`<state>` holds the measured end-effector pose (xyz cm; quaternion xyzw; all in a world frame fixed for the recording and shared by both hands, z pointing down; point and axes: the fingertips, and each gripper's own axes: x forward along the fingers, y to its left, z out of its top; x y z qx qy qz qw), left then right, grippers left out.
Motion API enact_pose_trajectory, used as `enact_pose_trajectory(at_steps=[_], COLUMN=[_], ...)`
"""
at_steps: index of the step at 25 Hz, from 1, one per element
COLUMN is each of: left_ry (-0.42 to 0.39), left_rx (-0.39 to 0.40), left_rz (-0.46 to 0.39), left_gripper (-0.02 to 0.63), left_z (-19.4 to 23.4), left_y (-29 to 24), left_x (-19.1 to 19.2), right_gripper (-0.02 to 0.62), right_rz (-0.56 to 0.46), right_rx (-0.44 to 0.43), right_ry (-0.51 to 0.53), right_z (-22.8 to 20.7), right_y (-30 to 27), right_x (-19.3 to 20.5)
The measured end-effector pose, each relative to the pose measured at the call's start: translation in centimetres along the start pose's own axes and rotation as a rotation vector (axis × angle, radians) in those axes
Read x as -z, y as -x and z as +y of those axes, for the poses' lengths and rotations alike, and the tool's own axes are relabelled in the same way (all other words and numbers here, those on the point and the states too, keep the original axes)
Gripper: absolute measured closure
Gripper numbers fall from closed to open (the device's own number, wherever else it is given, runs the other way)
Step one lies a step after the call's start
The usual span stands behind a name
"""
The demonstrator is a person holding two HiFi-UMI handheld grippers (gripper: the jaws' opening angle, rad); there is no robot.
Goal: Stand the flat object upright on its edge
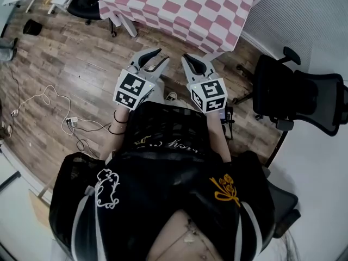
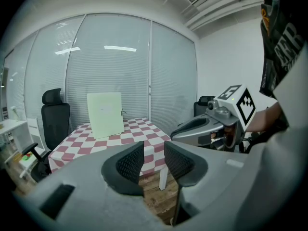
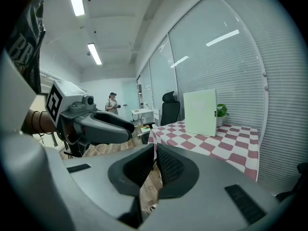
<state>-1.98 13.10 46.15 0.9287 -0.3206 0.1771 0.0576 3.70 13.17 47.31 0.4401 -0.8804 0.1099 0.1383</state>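
Note:
A pale green flat board stands upright on the pink-and-white checked table, also seen in the right gripper view as the board on the table. Both grippers are held close to the person's body, well short of the table, over the wooden floor. My left gripper has its jaws a little apart with nothing between them. My right gripper is shut with its tips touching, empty. Each gripper shows in the other's view: right gripper, left gripper.
A black office chair stands at the right, another chair behind the table. White cables lie on the floor at the left. A person stands far back by a white desk.

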Motion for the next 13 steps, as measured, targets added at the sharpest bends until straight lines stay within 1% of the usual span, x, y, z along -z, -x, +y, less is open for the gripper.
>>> enact_pose_trajectory(at_steps=[13], left_ry=[0.000], left_rx=[-0.005], left_rz=[0.014], left_gripper=[0.465], left_z=[-0.09], left_y=[-0.15], left_x=[-0.05], right_gripper=[0.569], right_rz=[0.006], right_rx=[-0.004], right_ry=[0.001], right_z=[-0.15], right_y=[0.02], right_x=[0.34])
